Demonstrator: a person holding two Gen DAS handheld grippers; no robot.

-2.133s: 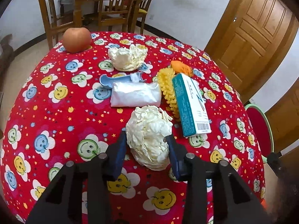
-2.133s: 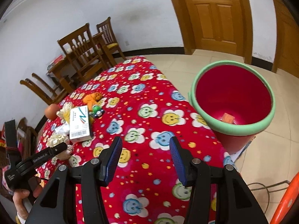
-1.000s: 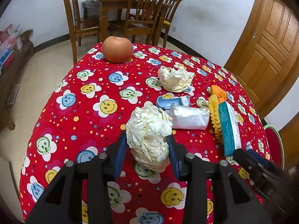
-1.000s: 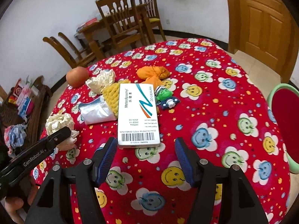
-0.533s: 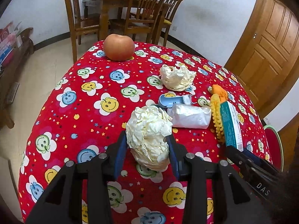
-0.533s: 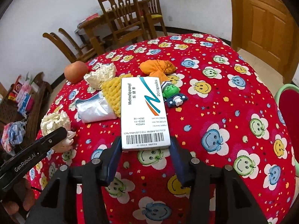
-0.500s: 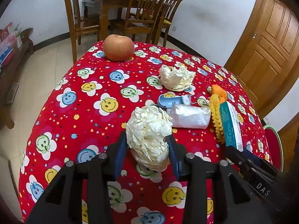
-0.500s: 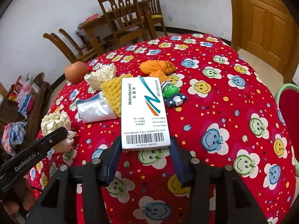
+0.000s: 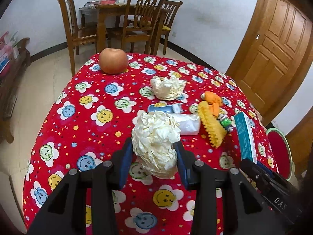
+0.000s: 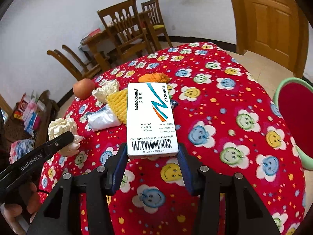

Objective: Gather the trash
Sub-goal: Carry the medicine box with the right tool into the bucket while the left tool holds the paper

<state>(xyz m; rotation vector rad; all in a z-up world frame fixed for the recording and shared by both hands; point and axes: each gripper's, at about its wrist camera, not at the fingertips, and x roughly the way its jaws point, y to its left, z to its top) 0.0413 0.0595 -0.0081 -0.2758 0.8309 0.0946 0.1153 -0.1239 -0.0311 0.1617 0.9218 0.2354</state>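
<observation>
The left gripper clamps a crumpled cream paper wad between both blue pads, just above the table. The right gripper grips the near, barcoded end of a white-and-teal capsule box. The table wears a red smiley-flower tablecloth. A green-rimmed red bin stands right; wooden chairs stand far.

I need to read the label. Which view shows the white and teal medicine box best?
The right wrist view: the white and teal medicine box lies face-up, print legible. The left wrist view shows only its teal edge.
</observation>
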